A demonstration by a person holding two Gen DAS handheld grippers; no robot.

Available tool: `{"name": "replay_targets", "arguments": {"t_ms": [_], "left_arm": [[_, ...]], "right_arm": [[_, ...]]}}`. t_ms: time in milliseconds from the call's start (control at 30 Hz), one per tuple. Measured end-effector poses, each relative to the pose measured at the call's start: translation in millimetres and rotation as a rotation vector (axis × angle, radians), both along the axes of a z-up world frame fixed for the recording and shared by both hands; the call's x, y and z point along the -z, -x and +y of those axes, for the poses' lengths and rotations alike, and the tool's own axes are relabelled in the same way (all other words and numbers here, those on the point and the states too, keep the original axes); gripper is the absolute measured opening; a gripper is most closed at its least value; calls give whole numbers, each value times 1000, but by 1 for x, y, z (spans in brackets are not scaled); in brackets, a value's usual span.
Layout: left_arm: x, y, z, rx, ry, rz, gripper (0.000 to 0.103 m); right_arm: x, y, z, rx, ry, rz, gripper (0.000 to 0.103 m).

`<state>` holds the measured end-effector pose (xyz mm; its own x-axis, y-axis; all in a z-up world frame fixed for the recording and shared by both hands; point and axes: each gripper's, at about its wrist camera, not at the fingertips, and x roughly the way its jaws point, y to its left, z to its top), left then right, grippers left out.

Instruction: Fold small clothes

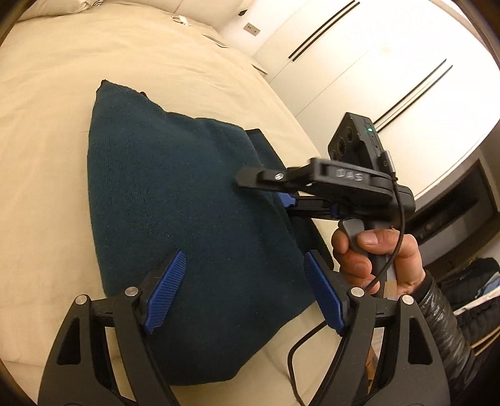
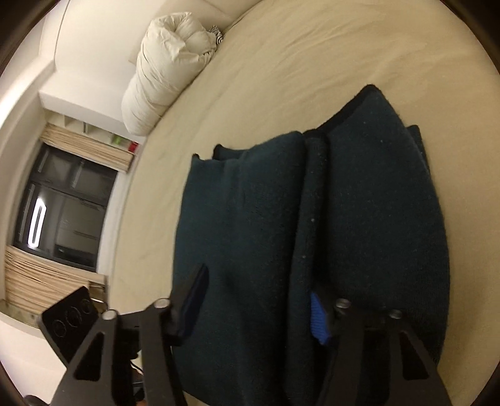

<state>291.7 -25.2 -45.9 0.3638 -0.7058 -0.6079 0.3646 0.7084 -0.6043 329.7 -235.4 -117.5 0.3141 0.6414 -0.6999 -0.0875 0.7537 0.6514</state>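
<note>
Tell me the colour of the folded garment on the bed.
Dark teal garment, plain knit; clearest in the left wrist view.

A cream-coloured bed [image 1: 93,78] fills most of both views, its sheet lightly creased, with a rolled white duvet [image 2: 168,68] bunched at its far edge and a small black-and-white striped item [image 2: 218,36] tucked just beside that roll. Past the bed stand white wardrobe doors [image 1: 359,62] with thin black grooves, and a wall socket [image 1: 252,29] sits near them. A dark window [image 2: 59,206] reflects a bright light, framed by beige pleated blinds [image 2: 87,146].
</note>
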Motion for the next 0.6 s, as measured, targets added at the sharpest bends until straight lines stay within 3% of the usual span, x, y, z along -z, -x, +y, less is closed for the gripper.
{"name": "replay_targets", "arguments": {"t_ms": [133, 333, 600], "left_arm": [[-11, 1, -5, -12, -13, -58, 78], [-6, -19, -1, -9, -28, -49, 78], [2, -23, -37, 49, -53, -70, 78]], "right_arm": [[-6, 1, 3, -4, 95, -29, 19], [-27, 5, -16, 20, 140, -93, 15], [-36, -1, -79, 99, 129, -95, 14]]}}
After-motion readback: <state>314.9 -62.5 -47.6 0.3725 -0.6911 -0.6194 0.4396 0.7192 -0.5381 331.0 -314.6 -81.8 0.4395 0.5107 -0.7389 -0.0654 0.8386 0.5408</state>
